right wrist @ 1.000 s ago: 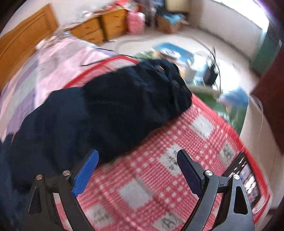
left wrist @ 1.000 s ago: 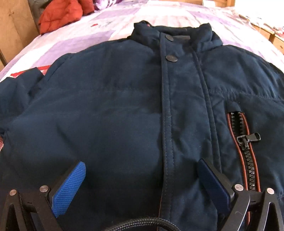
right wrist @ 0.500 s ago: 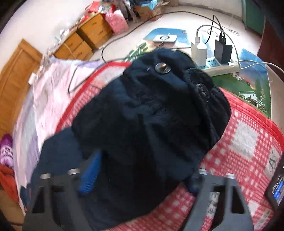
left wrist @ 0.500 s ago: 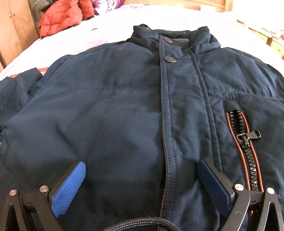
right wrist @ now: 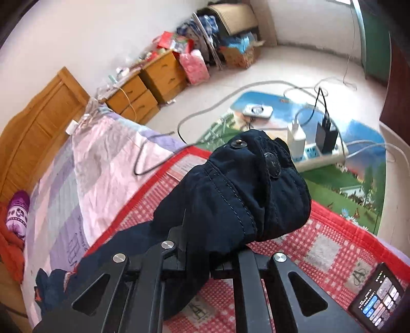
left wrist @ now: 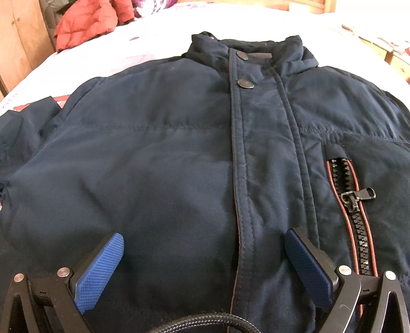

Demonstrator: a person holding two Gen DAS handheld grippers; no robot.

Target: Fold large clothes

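A dark navy padded jacket [left wrist: 159,158] lies front up on the bed, collar at the far end, with snap buttons down the placket and an orange-edged chest zipper [left wrist: 356,205]. My left gripper [left wrist: 203,246] is open and hovers just above the jacket's lower front, its blue pads wide apart. My right gripper [right wrist: 210,246] is shut on the jacket's sleeve [right wrist: 238,189] and holds the cuff end lifted above the red checked mat; its fingertips are hidden in the cloth.
A red garment [left wrist: 84,23] lies at the bed's far left. A pale purple sheet [right wrist: 84,164] and red checked mat [right wrist: 325,246] cover the bed. A phone [right wrist: 379,299] lies at the mat's edge. Wooden drawers [right wrist: 143,89] and a power strip [right wrist: 317,153] are beyond the bed.
My right gripper went from open over the sleeve to shut on it and lifted the cuff off the mat. The left gripper stayed open over the jacket's front.
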